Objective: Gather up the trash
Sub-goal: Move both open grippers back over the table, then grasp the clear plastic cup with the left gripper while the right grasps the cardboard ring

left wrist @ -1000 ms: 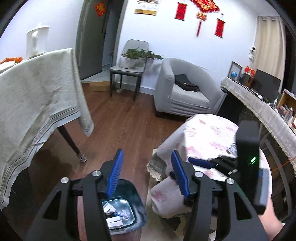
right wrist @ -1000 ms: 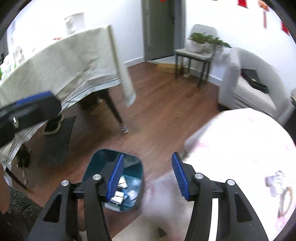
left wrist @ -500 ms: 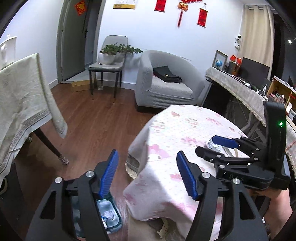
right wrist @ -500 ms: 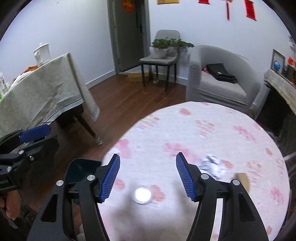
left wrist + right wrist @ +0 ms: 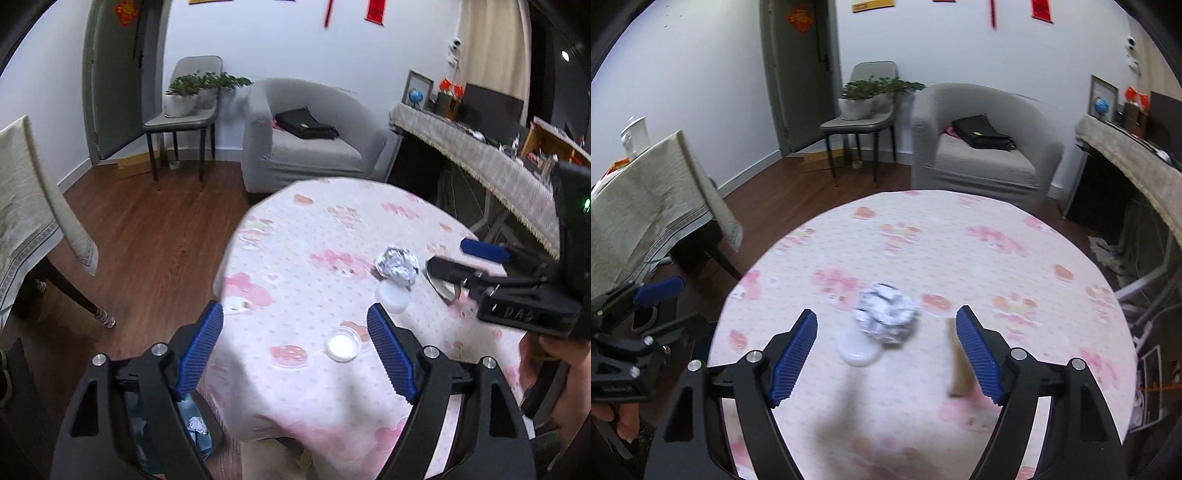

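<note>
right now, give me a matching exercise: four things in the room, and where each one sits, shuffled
Things:
1. foil ball
2. black bag
3. plants
4. bin

Places:
A. on the grey armchair
B. on the floor beside the round table
C. on the pink tablecloth
D. on the chair by the door

Pairs: 1-C, 2-A, 3-D, 4-B

Round table (image 5: 1015, 258) in pink-flowered cloth: crumpled foil ball (image 5: 886, 313), two white lids (image 5: 342, 345), small tan block (image 5: 958, 369).
</note>
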### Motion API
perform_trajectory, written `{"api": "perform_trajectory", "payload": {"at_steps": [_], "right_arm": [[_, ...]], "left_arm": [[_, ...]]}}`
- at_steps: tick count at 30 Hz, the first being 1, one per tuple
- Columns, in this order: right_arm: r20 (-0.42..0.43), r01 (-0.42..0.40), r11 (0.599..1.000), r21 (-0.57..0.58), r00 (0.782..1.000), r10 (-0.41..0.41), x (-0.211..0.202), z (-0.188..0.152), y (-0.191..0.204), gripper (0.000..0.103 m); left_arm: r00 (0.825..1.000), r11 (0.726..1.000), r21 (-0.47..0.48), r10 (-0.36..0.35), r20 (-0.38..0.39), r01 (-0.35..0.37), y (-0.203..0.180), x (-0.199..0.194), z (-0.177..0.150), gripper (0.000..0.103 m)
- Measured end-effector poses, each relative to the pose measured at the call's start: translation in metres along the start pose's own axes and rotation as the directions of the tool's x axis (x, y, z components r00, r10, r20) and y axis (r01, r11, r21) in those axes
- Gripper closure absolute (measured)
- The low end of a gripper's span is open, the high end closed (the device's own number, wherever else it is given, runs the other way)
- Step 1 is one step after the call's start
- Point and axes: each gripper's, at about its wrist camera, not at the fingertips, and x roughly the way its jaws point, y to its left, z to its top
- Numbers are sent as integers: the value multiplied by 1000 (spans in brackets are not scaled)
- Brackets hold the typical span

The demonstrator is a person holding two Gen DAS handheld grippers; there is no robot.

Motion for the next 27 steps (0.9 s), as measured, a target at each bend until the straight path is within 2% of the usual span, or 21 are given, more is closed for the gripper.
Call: {"api": "perform_trajectory", "payload": {"at_steps": [8, 15, 23, 27], "right_arm": [[-6, 32, 998, 53, 999, -32, -6, -8, -37, 24], [-18, 50, 995, 90, 999, -49, -5, -13, -58, 23], [-19, 59, 993, 104, 998, -58, -8, -16, -69, 23], [-20, 67, 991, 116, 998, -65, -9, -18, -75, 23]], "left_arm": [[999, 997, 77, 17, -52, -13, -24, 28, -10, 20], [994, 995, 95, 32, -108, -22, -31, 49, -20, 29], [990, 989, 138, 66, -127, -48, -42, 62, -26, 43], [991, 989, 141, 62, -122, -45, -44, 61, -26, 57]]}}
